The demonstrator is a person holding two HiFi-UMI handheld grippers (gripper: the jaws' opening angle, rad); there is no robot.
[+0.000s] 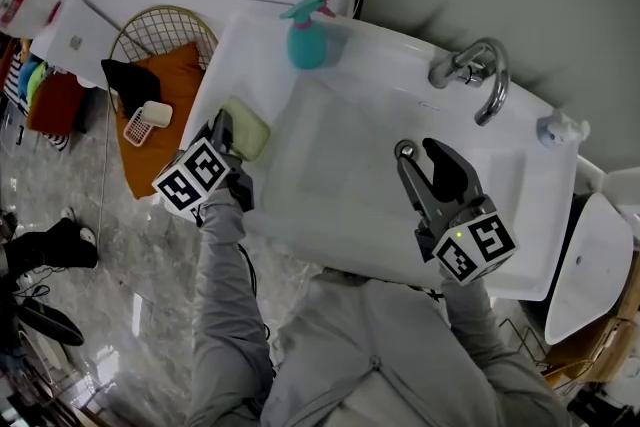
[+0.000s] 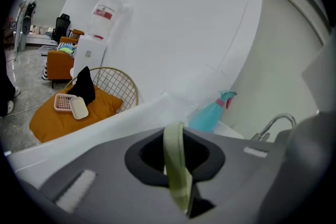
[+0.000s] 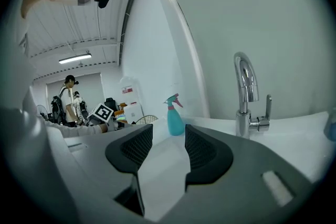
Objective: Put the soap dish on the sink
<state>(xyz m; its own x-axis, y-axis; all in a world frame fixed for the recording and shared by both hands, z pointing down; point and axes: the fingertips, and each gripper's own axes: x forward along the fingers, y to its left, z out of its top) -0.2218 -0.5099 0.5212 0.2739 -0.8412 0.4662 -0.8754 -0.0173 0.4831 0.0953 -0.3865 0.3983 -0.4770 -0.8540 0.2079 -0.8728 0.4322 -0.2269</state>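
A pale green soap dish (image 1: pixel 252 129) hangs over the left rim of the white sink (image 1: pixel 392 43), and my left gripper (image 1: pixel 222 128) is shut on its edge. In the left gripper view the dish (image 2: pixel 177 168) runs edge-on between the jaws of the left gripper (image 2: pixel 174 150). My right gripper (image 1: pixel 418 152) hovers over the right side of the basin, open, with nothing between its fingers. In the right gripper view the right gripper (image 3: pixel 163 150) looks across the basin at the spray bottle (image 3: pixel 175 117).
A teal spray bottle (image 1: pixel 308 35) stands at the sink's back left corner, and a chrome faucet (image 1: pixel 482 73) at the back right. Left of the sink a wire chair holds an orange cushion (image 1: pixel 170 83), a pink basket (image 1: pixel 138 126), a soap bar (image 1: pixel 157 113) and a black item (image 1: pixel 128 79).
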